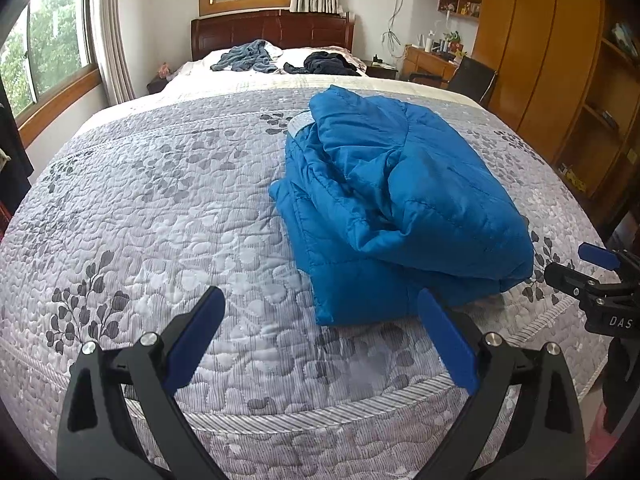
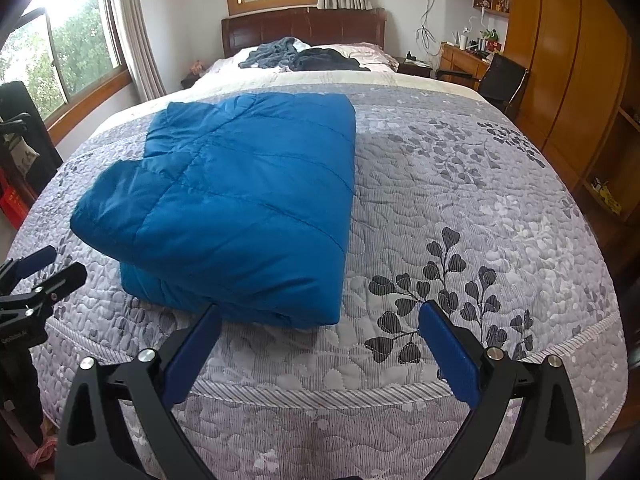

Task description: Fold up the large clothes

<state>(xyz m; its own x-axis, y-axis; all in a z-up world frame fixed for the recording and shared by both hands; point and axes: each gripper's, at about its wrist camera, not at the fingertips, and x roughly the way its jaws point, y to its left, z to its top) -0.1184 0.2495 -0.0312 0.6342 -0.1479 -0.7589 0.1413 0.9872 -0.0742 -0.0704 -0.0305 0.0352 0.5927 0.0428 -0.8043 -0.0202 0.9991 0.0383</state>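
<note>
A blue quilted jacket (image 1: 396,204) lies folded into a thick bundle on the grey leaf-patterned bedspread (image 1: 160,216), near the foot of the bed. My left gripper (image 1: 322,298) hovers open just short of its near edge, nothing between the fingers. In the right wrist view the same jacket (image 2: 240,200) shows a flat smooth top, and my right gripper (image 2: 320,310) is open at its near right corner, holding nothing. Each gripper appears at the edge of the other's view: the right gripper (image 1: 576,264) and the left gripper (image 2: 56,266).
Two crumpled dark garments (image 1: 280,60) lie by the pillows at the wooden headboard (image 1: 272,30). Windows (image 1: 52,40) line the left wall. A desk with a black chair (image 1: 472,74) and wooden wardrobes (image 1: 552,60) stand on the right. The bedspread's striped border (image 2: 320,396) marks the near bed edge.
</note>
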